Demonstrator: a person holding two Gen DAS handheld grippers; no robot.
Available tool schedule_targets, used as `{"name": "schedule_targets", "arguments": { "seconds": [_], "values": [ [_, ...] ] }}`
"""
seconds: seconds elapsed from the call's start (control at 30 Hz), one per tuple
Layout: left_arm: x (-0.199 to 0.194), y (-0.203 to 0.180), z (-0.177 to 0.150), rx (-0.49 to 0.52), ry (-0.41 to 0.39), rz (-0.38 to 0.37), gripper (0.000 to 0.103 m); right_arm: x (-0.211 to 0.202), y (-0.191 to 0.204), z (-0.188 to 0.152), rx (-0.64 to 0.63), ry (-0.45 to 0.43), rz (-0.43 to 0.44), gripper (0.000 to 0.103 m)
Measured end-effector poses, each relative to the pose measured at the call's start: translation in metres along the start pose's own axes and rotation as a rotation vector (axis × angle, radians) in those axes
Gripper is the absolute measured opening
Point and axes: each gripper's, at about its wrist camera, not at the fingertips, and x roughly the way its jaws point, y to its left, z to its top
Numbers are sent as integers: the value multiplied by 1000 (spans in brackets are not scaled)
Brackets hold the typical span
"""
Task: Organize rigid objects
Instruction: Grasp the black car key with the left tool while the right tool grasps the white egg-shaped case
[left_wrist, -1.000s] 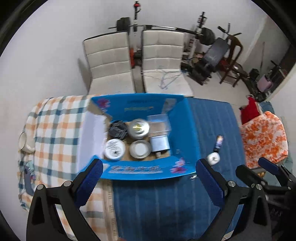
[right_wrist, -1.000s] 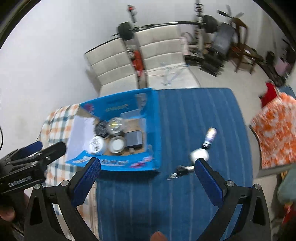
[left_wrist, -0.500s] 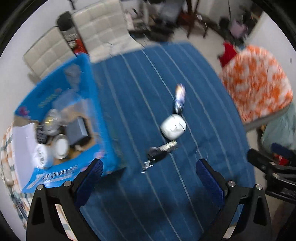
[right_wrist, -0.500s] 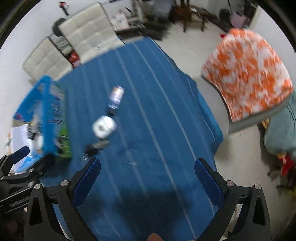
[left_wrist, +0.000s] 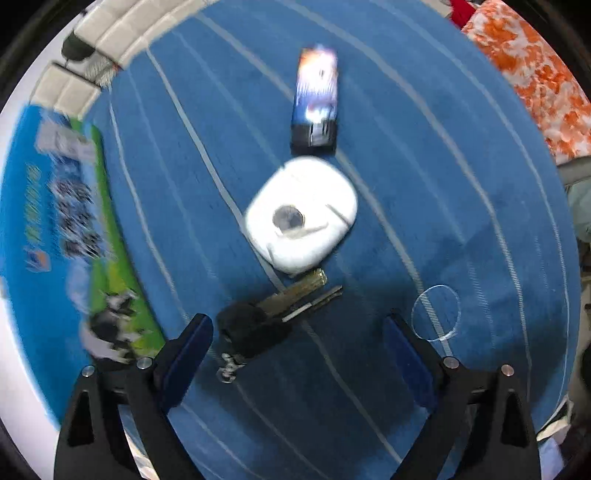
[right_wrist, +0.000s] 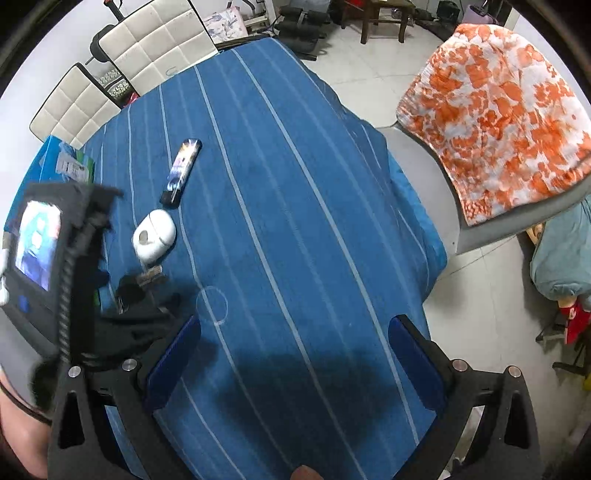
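Observation:
On the blue striped tablecloth lie a bunch of keys with a black fob (left_wrist: 266, 317), a white rounded case (left_wrist: 301, 214) and a dark lighter with a printed label (left_wrist: 316, 101). My left gripper (left_wrist: 297, 350) is open and hovers low over the keys, which lie just ahead of its left finger. The same keys (right_wrist: 138, 284), case (right_wrist: 153, 236) and lighter (right_wrist: 181, 171) show at the left of the right wrist view. My right gripper (right_wrist: 293, 358) is open over bare cloth, holding nothing. The left gripper's body (right_wrist: 55, 258) fills that view's left edge.
The blue cardboard box (left_wrist: 55, 229) stands at the left of the keys. A thin clear ring (left_wrist: 436, 312) lies on the cloth near my left gripper's right finger. An orange-patterned cloth over a chair (right_wrist: 495, 118) is right of the table, white chairs (right_wrist: 155, 40) behind.
Both grippers have swung right, away from the box. My left gripper has dropped much closer to the keys, case and lighter. Both remain open.

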Motion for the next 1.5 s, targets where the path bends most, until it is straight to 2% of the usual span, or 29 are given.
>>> {"name": "schedule_targets", "arguments": {
  "seconds": [0.07, 0.13, 0.17, 0.23, 0.3, 0.37, 0.53, 0.73, 0.87, 1.07, 1.17, 1.3, 1.33, 1.4, 1.5],
  "values": [
    [4, 11, -2, -84, -12, -75, 93, 1, 1, 6, -9, -8, -4, 103],
    [4, 17, -5, -118, -19, -93, 91, 1, 2, 11, -13, -9, 7, 103],
    [2, 16, -8, -125, -33, -92, 85, 2, 3, 13, -15, -9, 8, 103],
    [-2, 16, -14, -131, -56, -86, 69, 5, 6, 18, -25, -8, 10, 103],
    [-10, 19, -23, -142, -81, -56, 34, 9, 8, 21, -31, -3, 21, 103],
    [-11, 28, -30, -182, -79, -118, 34, 12, 9, 22, -35, -1, 30, 103],
    [-18, 45, -53, -263, -85, -186, 34, 16, 12, 23, -37, 1, 66, 103],
    [-64, 63, -76, -300, -186, -236, 34, 16, 22, 26, -47, -8, 127, 103],
    [-100, 79, -87, -329, -280, -251, 34, 18, 39, 32, -63, -30, 166, 103],
    [-131, 145, -60, -418, -377, -247, 34, 34, 73, 47, -83, -40, 223, 103],
    [-133, 170, -57, -472, -404, -211, 34, 50, 101, 57, -132, -32, 217, 103],
    [-122, 204, -63, -537, -396, -187, 34, 80, 137, 62, -199, 9, 151, 103],
    [-118, 205, -61, -546, -391, -182, 34, 87, 144, 62, -212, 23, 131, 101],
    [-111, 215, -63, -562, -378, -181, 34, 103, 153, 60, -230, 61, 95, 89],
    [-107, 225, -67, -571, -367, -180, 34, 104, 166, 52, -291, 15, -21, 70]
  ]
}}
